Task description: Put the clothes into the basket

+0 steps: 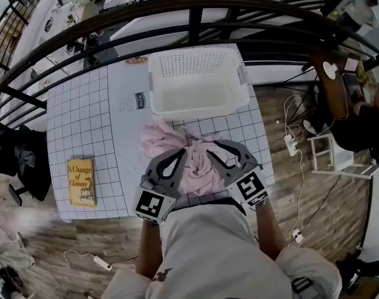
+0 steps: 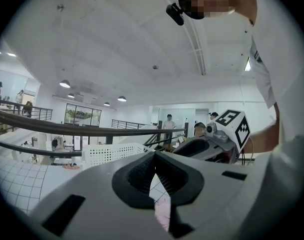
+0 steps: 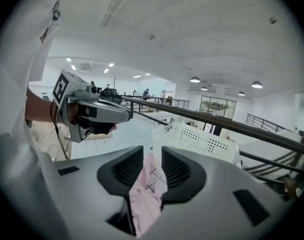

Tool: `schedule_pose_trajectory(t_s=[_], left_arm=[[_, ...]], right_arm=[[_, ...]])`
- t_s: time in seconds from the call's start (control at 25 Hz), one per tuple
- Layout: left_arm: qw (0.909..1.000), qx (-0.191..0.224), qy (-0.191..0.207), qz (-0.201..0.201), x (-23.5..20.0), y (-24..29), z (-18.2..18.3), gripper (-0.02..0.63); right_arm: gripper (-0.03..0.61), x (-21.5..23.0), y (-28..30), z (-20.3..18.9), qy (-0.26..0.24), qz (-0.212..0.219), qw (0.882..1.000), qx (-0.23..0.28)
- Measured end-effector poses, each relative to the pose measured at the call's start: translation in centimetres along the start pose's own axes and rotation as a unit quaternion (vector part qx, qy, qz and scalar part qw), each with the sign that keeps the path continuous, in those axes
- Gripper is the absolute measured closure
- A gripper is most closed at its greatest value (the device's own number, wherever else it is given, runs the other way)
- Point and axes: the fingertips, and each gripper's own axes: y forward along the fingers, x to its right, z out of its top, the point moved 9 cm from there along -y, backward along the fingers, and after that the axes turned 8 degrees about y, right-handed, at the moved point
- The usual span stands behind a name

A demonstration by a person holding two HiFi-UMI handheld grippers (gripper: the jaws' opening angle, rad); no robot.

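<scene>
A white perforated basket (image 1: 195, 60) stands at the far middle of the grid-patterned table (image 1: 83, 117). Just in front of it lies a crumpled pink garment (image 1: 200, 170). Both grippers hover over this garment, side by side at the near edge. My left gripper (image 1: 182, 152) has its jaw tips together, and only a sliver of pink cloth (image 2: 161, 211) shows behind them. My right gripper (image 1: 216, 146) stands slightly open, with a fold of the pink garment (image 3: 144, 199) lying loose between its pads. The basket (image 3: 201, 141) rises beyond the right jaws.
A yellow book (image 1: 81, 182) lies at the table's near left. A small carton (image 1: 134, 100) and an orange item (image 1: 136, 60) sit left of the basket. A dark railing (image 1: 195, 5) curves behind the table. A chair with dark clothes (image 1: 21, 161) stands at left.
</scene>
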Motion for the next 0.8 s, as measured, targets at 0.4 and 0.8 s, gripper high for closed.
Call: schedule_pose_trajectory(t_s=[0.4, 0.8], left_arm=[[0.9984, -0.051, 0.02, -0.014, 1.3, 1.5, -3.2, 0.612], [0.9971, -0.072, 0.001, -0.024, 1.5, 1.8, -5.4, 0.612]], right_arm=[[0.405, -0.4, 2.2, -3.8, -0.039, 0.046, 0.993, -0.105], [0.346, -1.0, 4.3, -6.3, -0.052, 0.083, 0.982, -0.159]])
